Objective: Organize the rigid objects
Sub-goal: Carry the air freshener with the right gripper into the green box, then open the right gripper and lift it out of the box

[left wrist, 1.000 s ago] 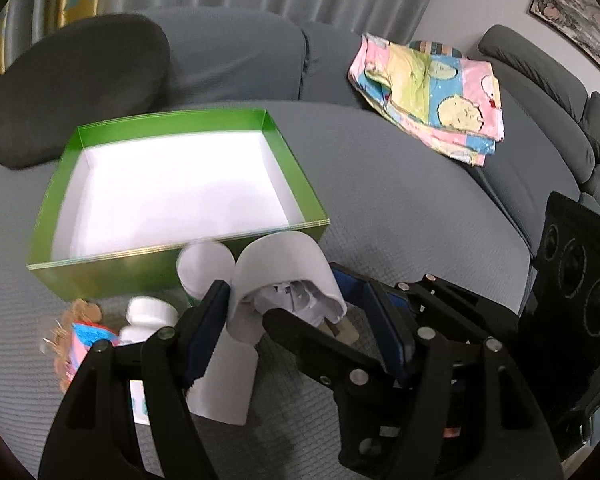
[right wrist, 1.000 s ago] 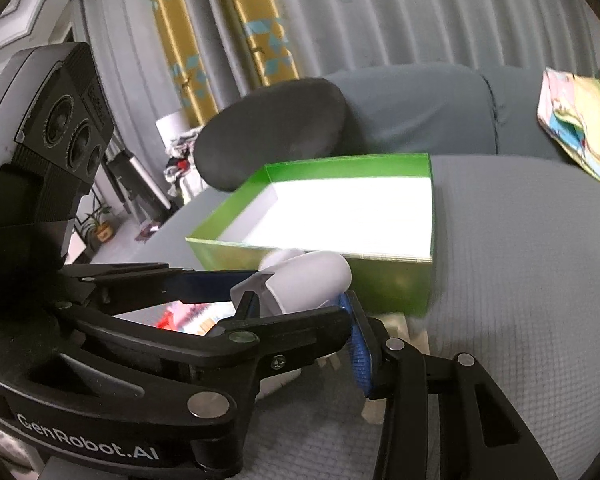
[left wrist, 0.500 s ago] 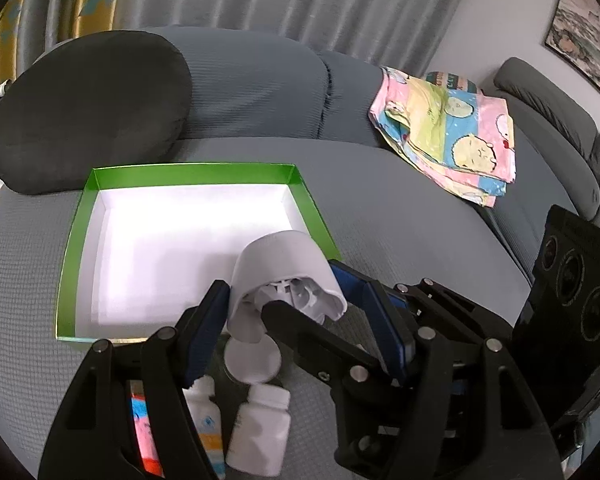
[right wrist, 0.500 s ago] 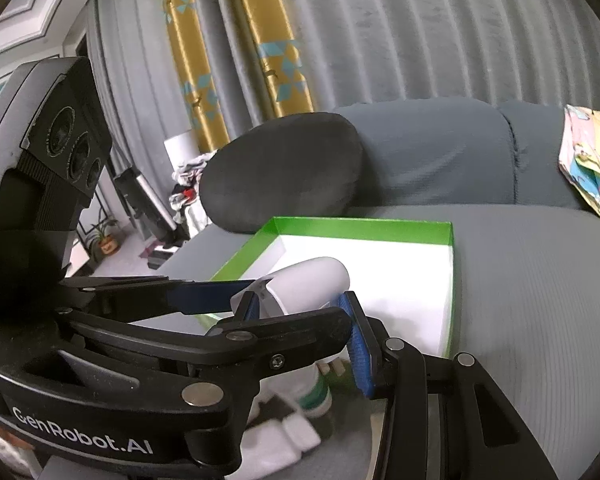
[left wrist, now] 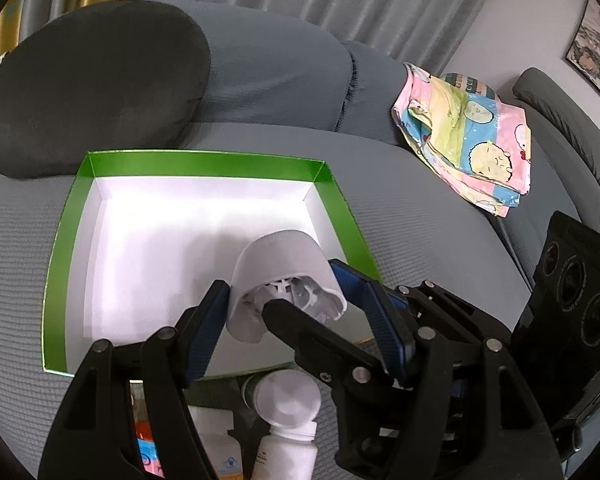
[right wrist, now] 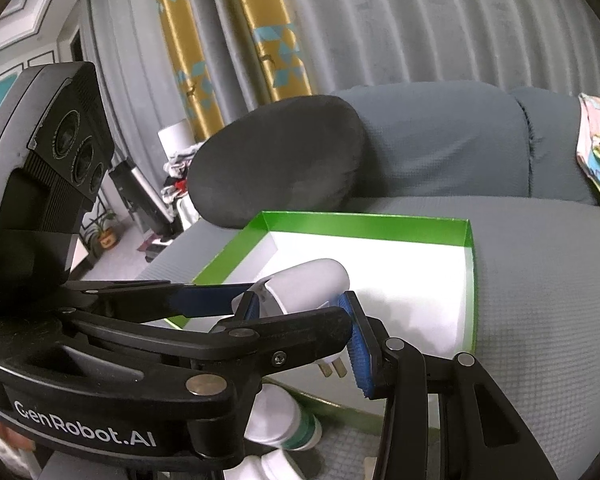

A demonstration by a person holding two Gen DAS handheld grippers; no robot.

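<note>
A white plug-in device (left wrist: 284, 276) with metal prongs is held over the near part of the green box (left wrist: 204, 164), which has a white inside. Both grippers close on it: my left gripper (left wrist: 288, 312) clamps its sides, and my right gripper (right wrist: 300, 316) grips it from the other side; the device shows there too (right wrist: 312, 284), prongs pointing down. The box also shows in the right wrist view (right wrist: 364, 226). Nothing lies in the visible part of the box.
Several white bottles (left wrist: 288, 432) and a colourful packet (left wrist: 148, 452) lie on the grey sofa seat below the grippers, in front of the box. A dark cushion (left wrist: 92, 84) sits behind the box. A patterned cloth (left wrist: 468, 136) lies at the right.
Both grippers have lifted the white device up from the sofa and carried it forward, from in front of the box's near wall to above its inside.
</note>
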